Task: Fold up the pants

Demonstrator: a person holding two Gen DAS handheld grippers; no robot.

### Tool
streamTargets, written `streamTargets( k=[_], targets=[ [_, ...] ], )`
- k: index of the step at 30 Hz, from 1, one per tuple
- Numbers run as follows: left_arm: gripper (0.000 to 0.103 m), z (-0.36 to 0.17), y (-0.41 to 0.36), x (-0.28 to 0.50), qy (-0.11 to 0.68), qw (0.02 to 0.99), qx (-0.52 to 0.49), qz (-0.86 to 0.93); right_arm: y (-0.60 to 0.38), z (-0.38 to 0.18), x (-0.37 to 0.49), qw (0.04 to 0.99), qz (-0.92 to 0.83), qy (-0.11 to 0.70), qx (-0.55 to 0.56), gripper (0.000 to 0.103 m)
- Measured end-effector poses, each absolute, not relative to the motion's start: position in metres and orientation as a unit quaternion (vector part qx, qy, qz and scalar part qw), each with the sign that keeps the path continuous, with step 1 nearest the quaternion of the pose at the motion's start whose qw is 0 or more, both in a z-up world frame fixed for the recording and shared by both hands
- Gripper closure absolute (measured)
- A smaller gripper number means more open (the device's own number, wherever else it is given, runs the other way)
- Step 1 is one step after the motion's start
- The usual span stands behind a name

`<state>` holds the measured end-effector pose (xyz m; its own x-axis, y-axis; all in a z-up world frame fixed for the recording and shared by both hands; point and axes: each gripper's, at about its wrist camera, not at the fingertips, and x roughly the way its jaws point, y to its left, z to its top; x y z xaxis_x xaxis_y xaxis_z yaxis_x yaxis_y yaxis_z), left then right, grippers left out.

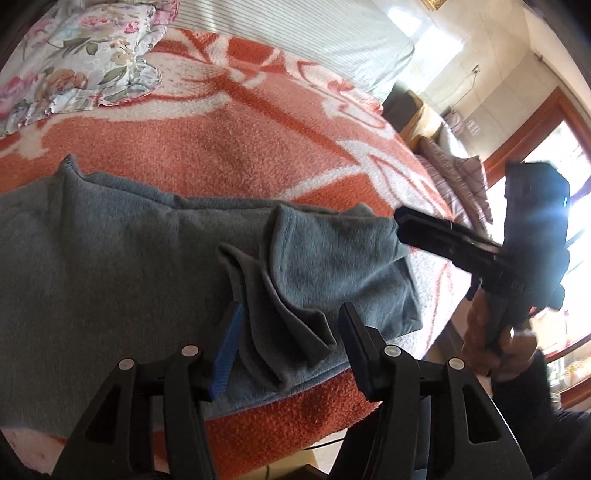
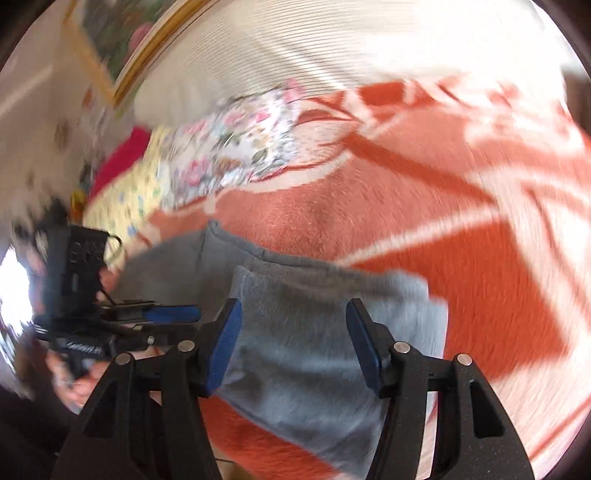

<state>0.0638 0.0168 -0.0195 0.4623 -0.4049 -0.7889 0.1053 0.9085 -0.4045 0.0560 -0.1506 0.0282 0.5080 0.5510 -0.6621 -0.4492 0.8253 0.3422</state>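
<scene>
Grey-blue fleece pants (image 1: 110,258) lie along the near edge of a bed covered by an orange and white blanket (image 1: 229,147). One end is folded back in wrinkled layers (image 1: 295,280). My left gripper (image 1: 290,332) is open, its jaws wide apart just above those folds, holding nothing. My right gripper (image 2: 293,332) is open over the pants' end (image 2: 314,332), empty; its view is motion-blurred. The right gripper also shows in the left wrist view (image 1: 413,225), beside the pants' far right edge. The left gripper shows in the right wrist view (image 2: 173,314) at the left.
A floral pillow (image 1: 81,62) and a striped white cover (image 1: 314,33) lie at the back of the bed. The bed's edge (image 1: 295,417) runs just under the pants. A sofa with cushions (image 1: 454,173) and a bright window stand beyond the bed at right.
</scene>
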Motion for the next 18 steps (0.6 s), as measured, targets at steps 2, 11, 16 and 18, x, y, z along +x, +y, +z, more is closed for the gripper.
streamTargets(
  k=[2, 11, 16, 18],
  targets=[
    [0.048, -0.023, 0.008, 0.062, 0.502, 0.843, -0.14, -0.134, -0.138, 0.029, 0.067, 0.856, 0.311, 0.411, 0.028, 0.043],
    [0.048, -0.016, 0.006, 0.056, 0.492, 0.848, -0.162, -0.109, -0.096, -0.005, 0.097, 0.816, 0.353, 0.454, -0.069, 0.043],
    [0.049, -0.034, -0.001, 0.065, 0.512, 0.837, -0.158, -0.113, -0.088, -0.015, 0.094, 0.81, 0.361, 0.456, -0.08, 0.081],
    [0.075, -0.047, -0.005, 0.068, 0.526, 0.826, -0.162, -0.12, -0.088, -0.014, 0.094, 0.809, 0.363, 0.455, -0.076, 0.093]
  ],
)
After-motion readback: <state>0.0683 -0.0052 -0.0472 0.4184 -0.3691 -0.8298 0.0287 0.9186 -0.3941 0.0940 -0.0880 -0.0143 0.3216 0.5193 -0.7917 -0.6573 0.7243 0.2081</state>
